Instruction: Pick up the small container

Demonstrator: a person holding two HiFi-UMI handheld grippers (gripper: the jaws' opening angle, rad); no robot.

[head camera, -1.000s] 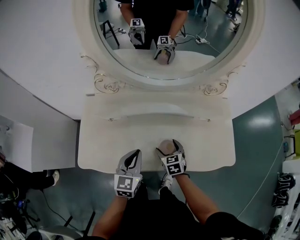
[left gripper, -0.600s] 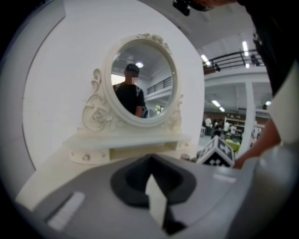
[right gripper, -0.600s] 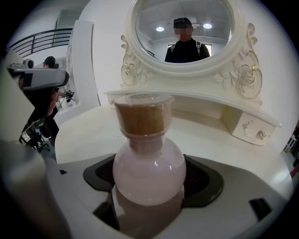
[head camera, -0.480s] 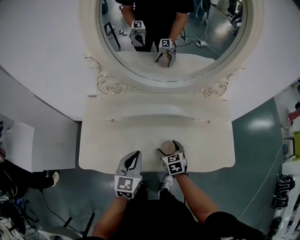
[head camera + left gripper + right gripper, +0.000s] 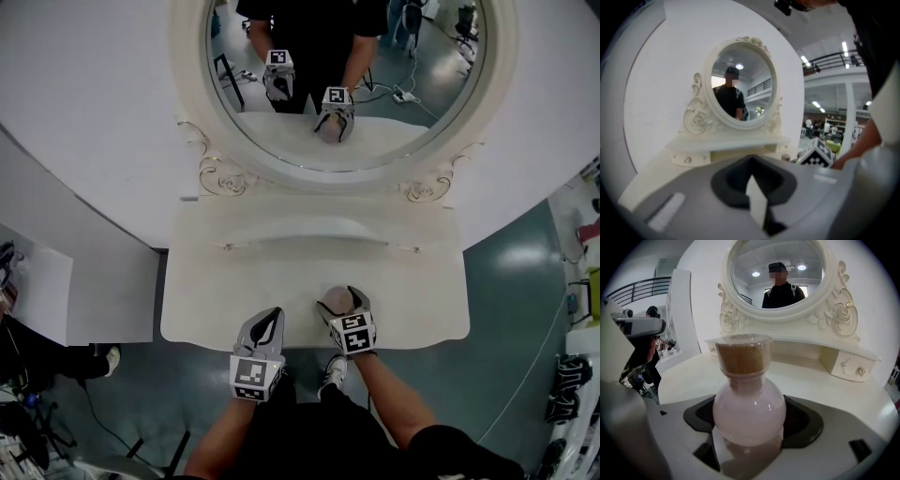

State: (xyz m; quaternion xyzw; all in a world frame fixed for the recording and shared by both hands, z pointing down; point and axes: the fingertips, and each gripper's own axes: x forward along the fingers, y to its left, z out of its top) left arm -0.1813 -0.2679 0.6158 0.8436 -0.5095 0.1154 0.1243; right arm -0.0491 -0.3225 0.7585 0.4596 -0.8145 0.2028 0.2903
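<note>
The small container [image 5: 746,411] is a round pale-pink bottle with a brown cork top under a clear cap. It stands upright between the jaws of my right gripper [image 5: 749,446], which is shut on its belly. In the head view the container [image 5: 333,298] and the right gripper [image 5: 339,306] are over the front middle of the cream dressing table [image 5: 412,291]. Whether the bottle's base touches the tabletop is hidden. My left gripper [image 5: 271,317] is at the table's front edge, left of the right one, shut with nothing in it. The left gripper [image 5: 753,187] shows its dark pads together.
An oval mirror [image 5: 337,84] in a carved cream frame rises behind a low drawer shelf [image 5: 309,230] at the table's back, and it reflects both grippers. A white wall panel [image 5: 103,281] stands to the left. Teal floor with cables surrounds the table.
The head view has drifted slightly, so the table and mirror sit a little lower and to the right. Both grippers keep their places, and the right one stays shut on the container.
</note>
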